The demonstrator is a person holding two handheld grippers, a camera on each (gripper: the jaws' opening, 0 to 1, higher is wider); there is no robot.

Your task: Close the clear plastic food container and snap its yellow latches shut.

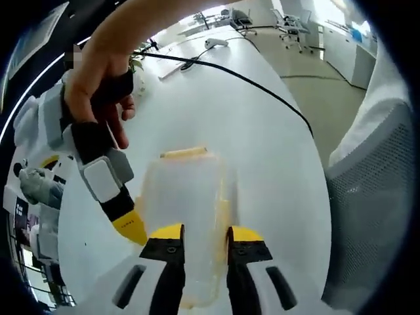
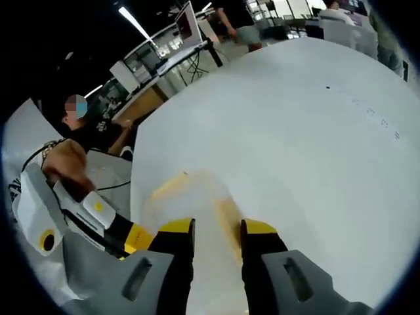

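The clear plastic container [image 1: 187,193] lies on the white table [image 1: 262,151], with its lid on as far as I can see. One yellow latch [image 1: 184,153] sits at its far end and another [image 1: 224,213] runs along its right side. My left gripper [image 1: 207,234] hovers over the container's near end, jaws a little apart with nothing clamped. A hand holds my right gripper [image 1: 131,226] with its yellow tip at the container's left side. In the right gripper view, my right gripper [image 2: 218,228] is open over the container [image 2: 190,197], and the left gripper [image 2: 138,235] is beside it.
A black cable [image 1: 249,82] crosses the table's far part. A grey mesh chair back [image 1: 374,197] stands at the right, office chairs [image 1: 289,23] beyond. A seated person [image 2: 98,134] and a monitor [image 2: 187,23] are off the table's far edge.
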